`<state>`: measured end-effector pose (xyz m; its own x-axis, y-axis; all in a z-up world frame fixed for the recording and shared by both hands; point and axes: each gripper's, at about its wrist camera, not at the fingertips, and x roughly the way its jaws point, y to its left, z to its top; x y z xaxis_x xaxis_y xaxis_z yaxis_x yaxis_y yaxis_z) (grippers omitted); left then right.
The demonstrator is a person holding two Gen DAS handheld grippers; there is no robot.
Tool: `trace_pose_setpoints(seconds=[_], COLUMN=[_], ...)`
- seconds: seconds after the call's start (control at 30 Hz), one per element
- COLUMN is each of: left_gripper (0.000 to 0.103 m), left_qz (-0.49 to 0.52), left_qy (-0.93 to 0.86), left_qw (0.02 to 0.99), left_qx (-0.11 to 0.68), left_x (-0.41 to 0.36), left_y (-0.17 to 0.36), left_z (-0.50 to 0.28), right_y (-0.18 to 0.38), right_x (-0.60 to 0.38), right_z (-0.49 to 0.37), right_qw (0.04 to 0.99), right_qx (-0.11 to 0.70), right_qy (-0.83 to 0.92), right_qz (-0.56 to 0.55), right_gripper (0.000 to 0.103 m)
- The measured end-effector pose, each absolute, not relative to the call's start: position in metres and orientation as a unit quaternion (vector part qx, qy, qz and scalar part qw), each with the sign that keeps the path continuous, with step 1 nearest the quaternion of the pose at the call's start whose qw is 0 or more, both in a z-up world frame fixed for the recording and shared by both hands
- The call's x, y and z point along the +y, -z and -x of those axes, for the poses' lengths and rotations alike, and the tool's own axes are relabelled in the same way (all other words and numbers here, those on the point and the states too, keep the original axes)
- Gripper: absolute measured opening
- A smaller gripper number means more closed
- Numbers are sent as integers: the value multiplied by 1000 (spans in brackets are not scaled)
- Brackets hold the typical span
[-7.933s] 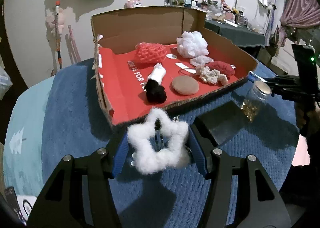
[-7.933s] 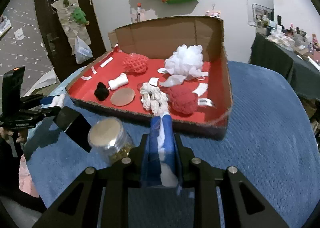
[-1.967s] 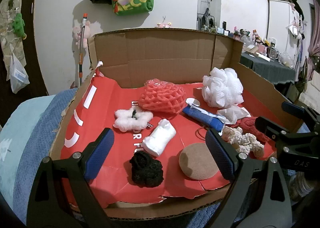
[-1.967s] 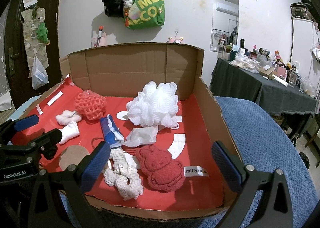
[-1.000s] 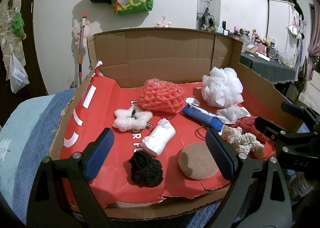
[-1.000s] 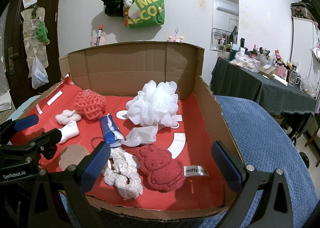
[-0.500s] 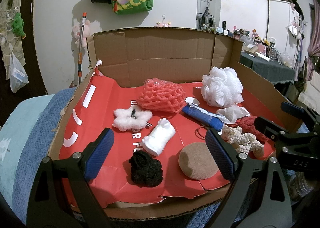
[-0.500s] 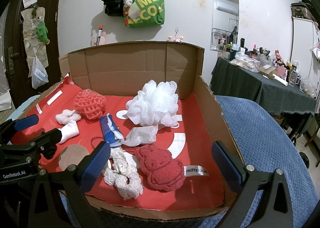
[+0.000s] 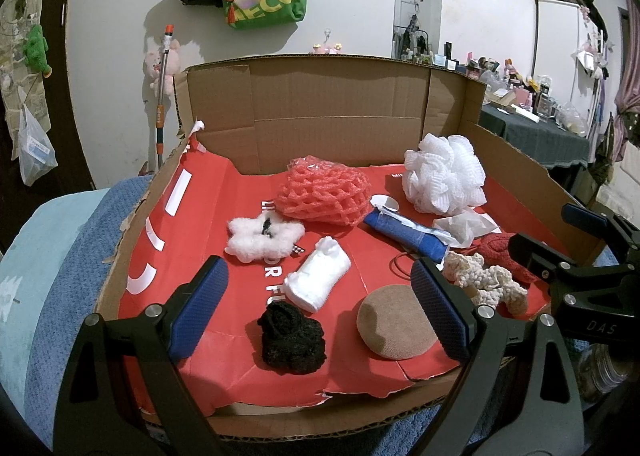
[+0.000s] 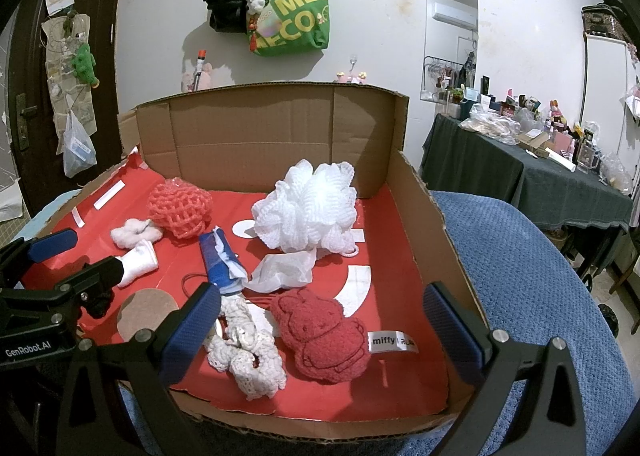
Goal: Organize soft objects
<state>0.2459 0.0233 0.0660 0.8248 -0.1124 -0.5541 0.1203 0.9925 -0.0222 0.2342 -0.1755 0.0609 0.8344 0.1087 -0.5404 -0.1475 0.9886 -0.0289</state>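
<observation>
Cardboard box (image 9: 332, 120) with red floor, seen from its near edge. Left gripper (image 9: 320, 308) and right gripper (image 10: 320, 330) both spread wide, holding nothing, poised over the near rim. Inside, from left: white fluffy star (image 9: 262, 236), white roll (image 9: 318, 280), black knit ball (image 9: 292, 338), tan round pad (image 9: 394, 322); far centre, pink foam net (image 9: 324, 196); beside it, blue wrapped bundle (image 9: 408, 236); far right, white mesh pouf (image 10: 308, 206); near right, cream crochet piece (image 10: 248, 352) touching red plush rabbit (image 10: 324, 338), its label (image 10: 394, 341) to the right. All judged light, compressible, unbreakable; best pinched across the bulk at mid-body. Pouf and net likely to snag or spring back; pad thin, taken at its edge
</observation>
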Motion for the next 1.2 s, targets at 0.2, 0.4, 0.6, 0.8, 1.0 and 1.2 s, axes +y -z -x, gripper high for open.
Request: trace_pose_setpoints(seconds=[0.2, 0.4, 0.6, 0.8, 1.0, 1.2], left_gripper=[93, 93, 93, 93, 93, 103], left_qz=[-7, -6, -13, -35, -15, 10], left_qy=[61, 61, 36, 8, 36, 58], left_qw=[955, 955, 966, 975, 976, 973], left_qx=[290, 289, 255, 221, 212, 224], left_x=[23, 24, 24, 29, 29, 23], left_y=[-66, -66, -74, -101, -130, -141], left_z=[-246, -246, -235, -211, -168, -111], right_y=[-61, -61, -64, -83, -116, -129], right_x=[-175, -176, -177, -191, -202, -206], right_z=[-234, -234, -230, -209, -166, -109], right_qw=[957, 957, 959, 963, 969, 967], right_qx=[280, 280, 275, 261, 239, 244], right_qy=[-67, -67, -67, -57, -63, -73], right_qz=[35, 34, 33, 32, 23, 24], right_gripper=[103, 103, 103, 103, 103, 103])
